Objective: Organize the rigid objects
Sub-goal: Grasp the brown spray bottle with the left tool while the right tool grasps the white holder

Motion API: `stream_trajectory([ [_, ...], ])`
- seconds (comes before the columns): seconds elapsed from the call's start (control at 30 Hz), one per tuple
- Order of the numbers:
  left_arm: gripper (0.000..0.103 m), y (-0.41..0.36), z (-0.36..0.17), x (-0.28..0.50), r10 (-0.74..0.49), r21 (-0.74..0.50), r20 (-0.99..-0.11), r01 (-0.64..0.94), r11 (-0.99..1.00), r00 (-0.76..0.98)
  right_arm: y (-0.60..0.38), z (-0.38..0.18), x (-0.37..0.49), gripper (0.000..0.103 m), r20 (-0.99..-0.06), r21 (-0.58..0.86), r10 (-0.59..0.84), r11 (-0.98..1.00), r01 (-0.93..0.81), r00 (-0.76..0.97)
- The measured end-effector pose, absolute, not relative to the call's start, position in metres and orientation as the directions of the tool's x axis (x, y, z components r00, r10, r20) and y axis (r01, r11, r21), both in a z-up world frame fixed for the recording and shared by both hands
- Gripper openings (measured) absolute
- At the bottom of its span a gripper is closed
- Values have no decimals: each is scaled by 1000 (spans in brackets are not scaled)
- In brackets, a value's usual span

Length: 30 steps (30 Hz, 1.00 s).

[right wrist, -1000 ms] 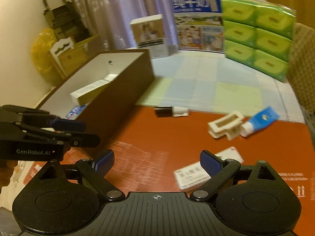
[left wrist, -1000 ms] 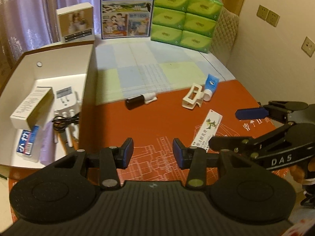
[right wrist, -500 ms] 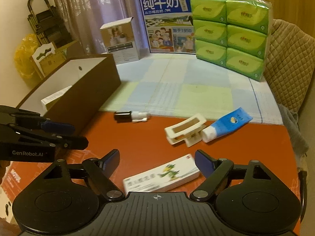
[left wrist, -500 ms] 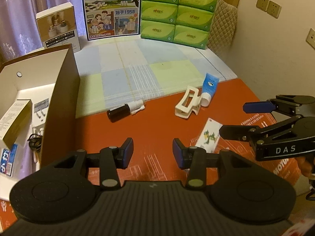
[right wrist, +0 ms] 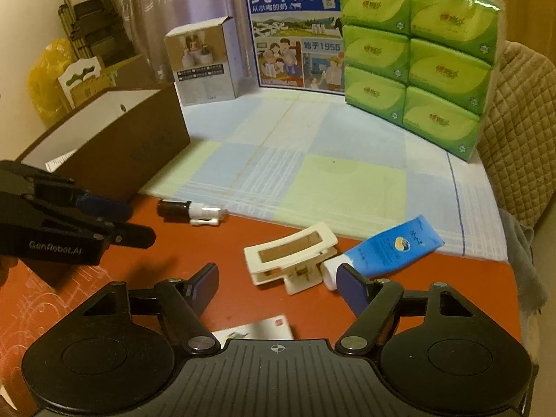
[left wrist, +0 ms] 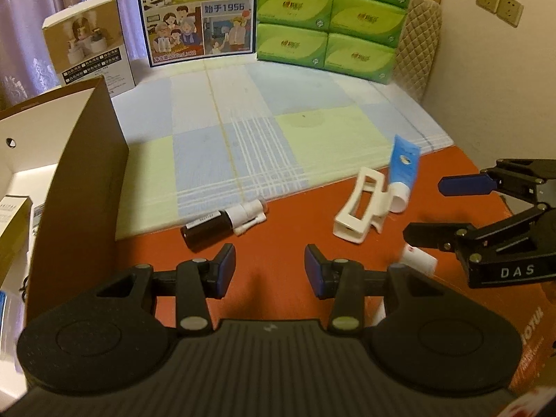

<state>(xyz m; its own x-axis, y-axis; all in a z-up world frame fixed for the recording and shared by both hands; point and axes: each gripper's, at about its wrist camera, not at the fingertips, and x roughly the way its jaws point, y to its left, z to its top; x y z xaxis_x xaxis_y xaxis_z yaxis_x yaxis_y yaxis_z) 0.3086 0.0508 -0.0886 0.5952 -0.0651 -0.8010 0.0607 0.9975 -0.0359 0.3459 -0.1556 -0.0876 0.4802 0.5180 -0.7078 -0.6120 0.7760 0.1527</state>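
Right gripper (right wrist: 278,281), empty, closing over the white plastic hair claw (right wrist: 290,260) at 12 o'clock, might just bump the blue squeeze tube (right wrist: 389,248) touching it.

Red-orange tabletop (right wrist: 215,243), far half under a pale checked cloth (right wrist: 312,160). On the bare red part: dark spray bottle (right wrist: 180,210) at the cloth's edge, white hair claw clip (right wrist: 290,255) touching a blue tube (right wrist: 385,248), flat white carton (right wrist: 257,330) nearest. Brown open box (right wrist: 114,146) at left. Tissue packs (right wrist: 417,59), milk carton box (right wrist: 295,31), small white box (right wrist: 201,62) on the cloth.
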Motion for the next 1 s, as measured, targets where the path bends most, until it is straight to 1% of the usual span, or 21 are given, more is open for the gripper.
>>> stream_trajectory([
  [0.3,39,63,-109,343,-8,16,-813,36,999,582,-141,-111,374,66,-725,125,530,729,-673,439],
  [0.43,40,68,-117,355,30,63,-818,38,997,575,-135,-119,383,66,-736,102,523,714,-693,430],
  [0.6,42,74,-128,369,36,78,-831,53,996,555,-133,-127,391,66,-746,99,524,699,-709,412],
  [0.7,44,75,-135,374,15,66,-844,76,995,536,-132,-130,392,65,-743,98,529,691,-716,410],
  [0.77,44,74,-141,376,14,68,-860,87,994,510,-131,-130,392,60,-741,99,534,687,-720,407],
  [0.83,42,73,-145,376,4,50,-879,85,995,478,-132,-130,392,53,-737,116,546,683,-721,398],
  [0.97,39,72,-148,366,-23,9,-890,69,998,455,-133,-131,391,52,-733,122,547,689,-714,404],
  [1.0,36,72,-148,364,-29,-4,-892,56,998,451,-133,-132,391,52,-731,123,548,692,-712,406],
])
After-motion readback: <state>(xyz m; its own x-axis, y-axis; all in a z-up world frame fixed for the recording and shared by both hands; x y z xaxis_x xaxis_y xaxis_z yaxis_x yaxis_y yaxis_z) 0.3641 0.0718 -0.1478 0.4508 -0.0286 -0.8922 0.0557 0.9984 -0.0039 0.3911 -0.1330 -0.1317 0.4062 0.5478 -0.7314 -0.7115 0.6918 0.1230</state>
